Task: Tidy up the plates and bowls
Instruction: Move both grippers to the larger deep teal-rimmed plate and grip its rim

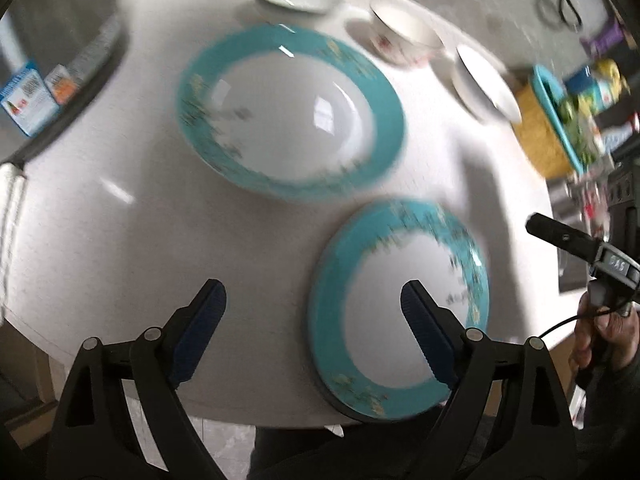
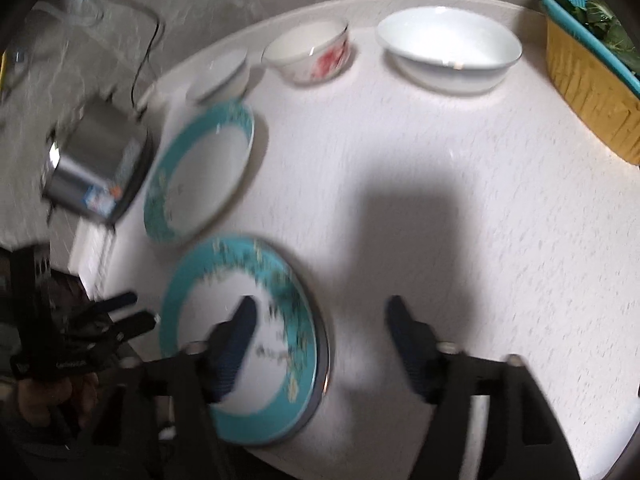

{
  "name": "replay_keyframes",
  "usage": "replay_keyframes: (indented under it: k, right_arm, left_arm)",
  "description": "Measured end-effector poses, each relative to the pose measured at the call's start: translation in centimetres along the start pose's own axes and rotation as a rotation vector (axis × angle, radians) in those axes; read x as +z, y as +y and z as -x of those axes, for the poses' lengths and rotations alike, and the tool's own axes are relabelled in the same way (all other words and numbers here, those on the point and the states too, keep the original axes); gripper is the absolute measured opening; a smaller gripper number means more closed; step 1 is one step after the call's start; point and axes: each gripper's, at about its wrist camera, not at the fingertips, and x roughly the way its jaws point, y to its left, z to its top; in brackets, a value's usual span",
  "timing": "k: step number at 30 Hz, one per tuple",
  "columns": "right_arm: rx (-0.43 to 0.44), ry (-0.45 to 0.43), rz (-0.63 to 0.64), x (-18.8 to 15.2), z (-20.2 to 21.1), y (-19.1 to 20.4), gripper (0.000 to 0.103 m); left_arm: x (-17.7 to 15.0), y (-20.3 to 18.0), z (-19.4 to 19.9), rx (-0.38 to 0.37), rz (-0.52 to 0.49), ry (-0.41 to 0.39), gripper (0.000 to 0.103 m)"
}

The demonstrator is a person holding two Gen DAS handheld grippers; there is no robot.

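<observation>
Two teal-rimmed white plates lie on the round white table (image 2: 460,208). The far plate (image 1: 288,112) (image 2: 204,172) lies flat and alone. The near plate (image 1: 400,312) (image 2: 208,304) sits at the table's front edge with a dark rim showing under it. Behind them stand a small white bowl (image 2: 220,76), a red-flowered bowl (image 2: 308,56) and a large white bowl (image 2: 448,48). My left gripper (image 1: 313,286) hangs open above the near plate's left rim, holding nothing. My right gripper (image 2: 321,302) is open over that plate's right rim, also with nothing between its fingers.
A yellow basket with a teal rim and greens (image 2: 592,80) stands at the table's right edge. A metal box (image 2: 96,160) and small cartons (image 1: 28,100) sit off the table's left side. Cables lie on the grey floor beyond.
</observation>
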Motion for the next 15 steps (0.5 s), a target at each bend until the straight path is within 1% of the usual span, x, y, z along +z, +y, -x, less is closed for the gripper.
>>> replay_keyframes:
  k: [1, 3, 4, 6, 7, 9, 10, 11, 14, 15]
  right_arm:
    - [0.029, -0.003, -0.016, 1.0, 0.1, -0.3, 0.088]
    - [0.104, -0.014, -0.029, 3.3, -0.4, -0.3, 0.091]
    - [0.137, -0.015, -0.022, 4.7, -1.0, -0.1, 0.091]
    - [0.162, -0.009, -0.009, 6.6, -2.2, 0.4, 0.091]
    - [0.195, 0.001, -0.004, 7.8, -3.3, 0.8, 0.091]
    - [0.244, 0.018, -0.023, 9.5, -5.2, 1.3, 0.091]
    - [0.279, 0.034, -0.029, 10.3, -6.3, 1.6, 0.091]
    - [0.299, 0.045, -0.028, 10.7, -7.0, 1.8, 0.091]
    - [0.315, 0.068, -0.014, 11.7, -9.4, 2.6, 0.091]
    - [0.324, 0.076, -0.019, 11.8, -9.9, 2.6, 0.089]
  left_arm:
    - [0.9, 1.3, 0.6, 0.017, 0.020, -0.019, 0.089]
    - [2.7, 3.7, 1.5, 0.034, 0.054, -0.050, 0.090]
    - [3.6, 4.6, 1.5, 0.033, 0.065, -0.061, 0.097]
    - [5.5, 6.3, 1.5, 0.038, 0.074, -0.075, 0.099]
    - [6.3, 6.5, 1.1, 0.027, 0.066, -0.077, 0.099]
    - [7.9, 6.9, -0.3, 0.051, 0.057, -0.043, 0.099]
    - [8.8, 7.2, -0.8, 0.041, 0.054, -0.033, 0.099]
    - [9.5, 7.3, -1.2, 0.014, 0.050, -0.030, 0.099]
    - [10.9, 8.5, -2.0, 0.004, 0.057, -0.029, 0.099]
    - [11.6, 8.7, -2.6, -0.012, 0.055, -0.020, 0.099]
